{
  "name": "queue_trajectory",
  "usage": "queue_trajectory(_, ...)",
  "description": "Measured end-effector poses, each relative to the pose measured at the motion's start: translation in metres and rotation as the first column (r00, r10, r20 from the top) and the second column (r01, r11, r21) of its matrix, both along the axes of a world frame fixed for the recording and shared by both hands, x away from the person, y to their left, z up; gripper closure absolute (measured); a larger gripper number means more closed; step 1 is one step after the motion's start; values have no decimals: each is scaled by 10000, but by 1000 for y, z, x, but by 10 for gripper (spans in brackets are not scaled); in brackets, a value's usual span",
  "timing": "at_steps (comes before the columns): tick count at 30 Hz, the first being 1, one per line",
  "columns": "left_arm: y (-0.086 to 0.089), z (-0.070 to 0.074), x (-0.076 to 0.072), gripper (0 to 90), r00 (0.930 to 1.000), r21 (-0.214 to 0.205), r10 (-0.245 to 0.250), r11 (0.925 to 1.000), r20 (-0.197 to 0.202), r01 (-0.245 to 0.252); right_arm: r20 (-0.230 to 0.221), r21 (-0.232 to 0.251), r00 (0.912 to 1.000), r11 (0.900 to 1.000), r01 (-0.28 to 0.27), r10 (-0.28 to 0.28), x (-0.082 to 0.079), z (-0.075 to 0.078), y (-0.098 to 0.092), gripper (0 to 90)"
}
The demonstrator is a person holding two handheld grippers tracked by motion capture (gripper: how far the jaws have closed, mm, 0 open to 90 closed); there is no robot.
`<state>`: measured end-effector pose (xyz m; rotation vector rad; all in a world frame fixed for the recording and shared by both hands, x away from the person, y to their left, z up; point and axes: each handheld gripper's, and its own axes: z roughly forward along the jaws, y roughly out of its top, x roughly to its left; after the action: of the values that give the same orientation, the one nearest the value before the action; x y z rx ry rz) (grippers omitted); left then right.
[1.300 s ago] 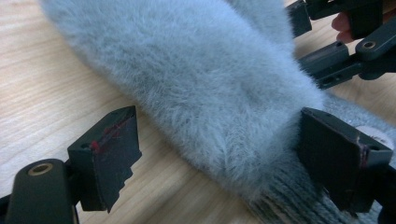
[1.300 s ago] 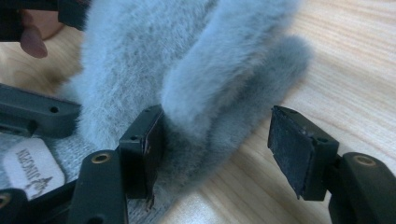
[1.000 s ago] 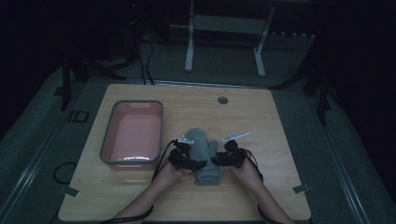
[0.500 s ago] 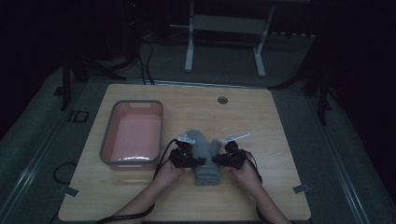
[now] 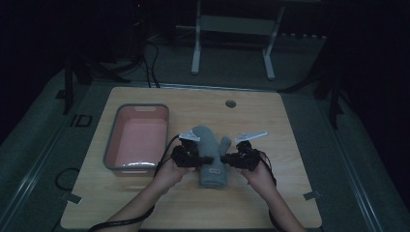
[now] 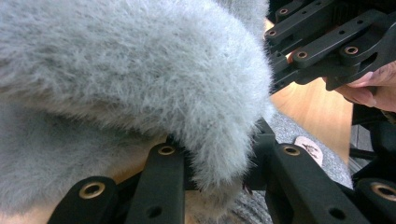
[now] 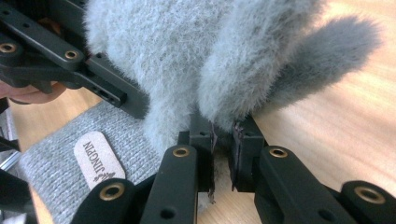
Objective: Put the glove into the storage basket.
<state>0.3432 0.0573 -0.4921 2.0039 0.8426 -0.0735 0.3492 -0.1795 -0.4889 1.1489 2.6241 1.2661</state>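
Observation:
A grey fuzzy mitten (image 5: 209, 145) lies in the middle of the wooden table (image 5: 295, 145), its knitted cuff (image 5: 214, 176) toward the near edge. My left gripper (image 5: 193, 155) holds its left side and my right gripper (image 5: 236, 157) its right side. In the left gripper view the jaws of the left gripper (image 6: 219, 161) are closed on a fold of the fuzzy mitten (image 6: 140, 84). In the right gripper view the right gripper (image 7: 222, 135) pinches the mitten (image 7: 187, 46) between nearly touching pads. The cuff carries a pale label (image 7: 98, 161).
A grey-rimmed pink tray (image 5: 114, 145) stands on the left of the table, close to my left hand. A round cable hole (image 5: 230, 103) sits near the far edge. A white stand (image 5: 232, 29) is on the floor beyond the table.
Both hands and grippers have barely moved. The mitten's fuzzy upper part looks a little more spread out, with its thumb showing on the right.

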Motion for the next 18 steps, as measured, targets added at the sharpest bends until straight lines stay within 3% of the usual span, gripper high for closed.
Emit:
queue_trajectory(8, 12, 29, 5, 745, 9995, -143, -14, 9999, 319, 19, 452, 334, 9990, 9994, -58, 42, 2, 28, 7, 819)
queue_trajectory(18, 36, 53, 13, 744, 9982, -73, 186, 9998, 565, -182, 825, 446, 9964, 9988, -218, 180, 14, 52, 30, 820)
